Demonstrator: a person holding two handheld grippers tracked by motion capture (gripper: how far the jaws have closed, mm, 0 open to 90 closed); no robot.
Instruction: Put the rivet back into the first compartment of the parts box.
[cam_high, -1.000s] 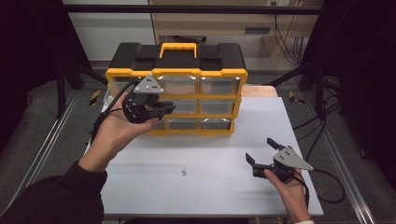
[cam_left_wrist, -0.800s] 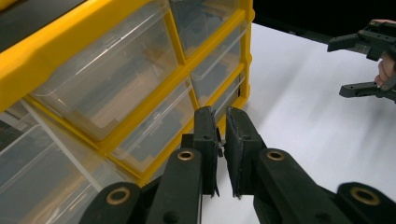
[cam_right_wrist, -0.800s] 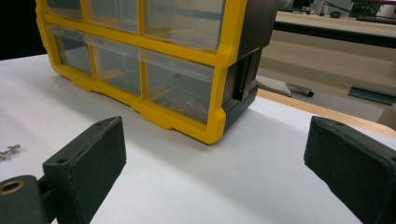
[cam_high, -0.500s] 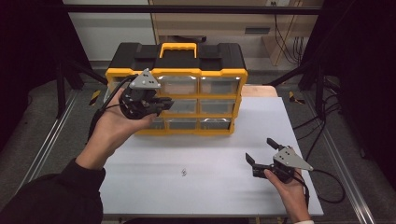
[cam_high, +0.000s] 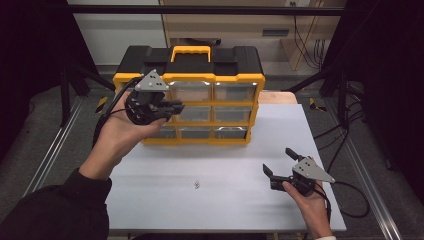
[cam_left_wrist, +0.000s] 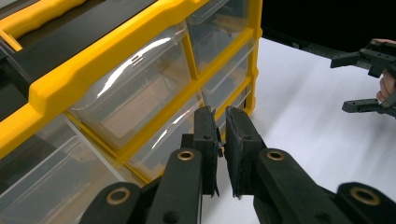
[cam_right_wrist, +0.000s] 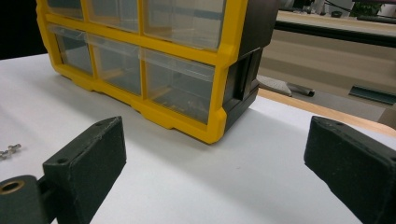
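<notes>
A: Where's the organizer (cam_high: 200, 95) rel. to you?

B: Far side of the white table (cam_high: 225, 210), yellow frame, black top, clear drawers facing you. Long axis runs left-right across the table; handle (cam_high: 190, 50) on top follows the same line.

A: And your left gripper (cam_high: 172, 107)?

B: You hold it up in front of the drawer face, left column, approx. middle row, tips aimed at the drawers. Jaws nearly pressed together, a thin slit btw. them, nothing pinched. In the left gripper view the tips (cam_left_wrist: 223, 126) sit just before a clear drawer (cam_left_wrist: 182, 135); can't tell if they touch it.

A: Right gripper (cam_high: 280, 162)?

B: Low over the table near the front right, well apart from the organizer. Jaws spread wide, empty.

A: Anything one view gives that the others don't?

B: Right gripper view shows the organizer's black side wall (cam_right_wrist: 245, 70) at the right end. High view shows a tiny metal bit (cam_high: 197, 185) on the table btw. your hands; right gripper view catches it at the left edge (cam_right_wrist: 9, 150).
</notes>
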